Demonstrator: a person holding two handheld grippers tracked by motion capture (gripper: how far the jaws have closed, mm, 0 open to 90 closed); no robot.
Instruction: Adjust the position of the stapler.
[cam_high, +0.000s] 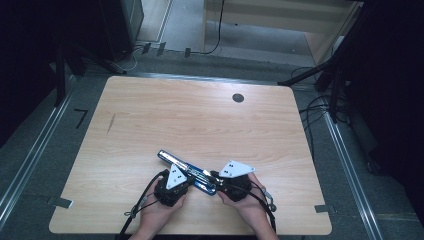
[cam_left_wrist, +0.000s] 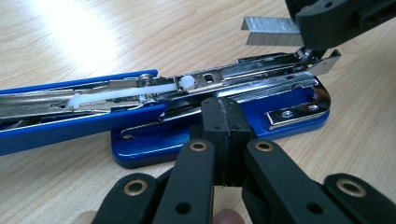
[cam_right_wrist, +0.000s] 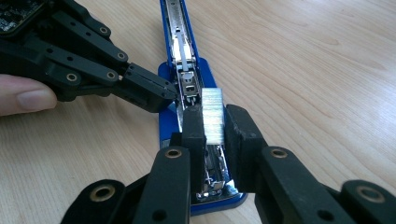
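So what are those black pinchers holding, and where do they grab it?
The right gripper pinches a silvery strip of metal staples by its two long sides. The left gripper, shut, presses against the open blue stapler and holds nothing.

My left gripper (cam_high: 173, 186) and my right gripper (cam_high: 234, 184) sit at the lower middle of the high view, each a black block topped by a grey three-cornered plate with small dark holes. A black cable trails from each toward the bottom edge. In the gripper views, along the bottom, my jaws are matte black linkage bars pinned with brass-coloured rivets and ending in square, ribbed black pads.
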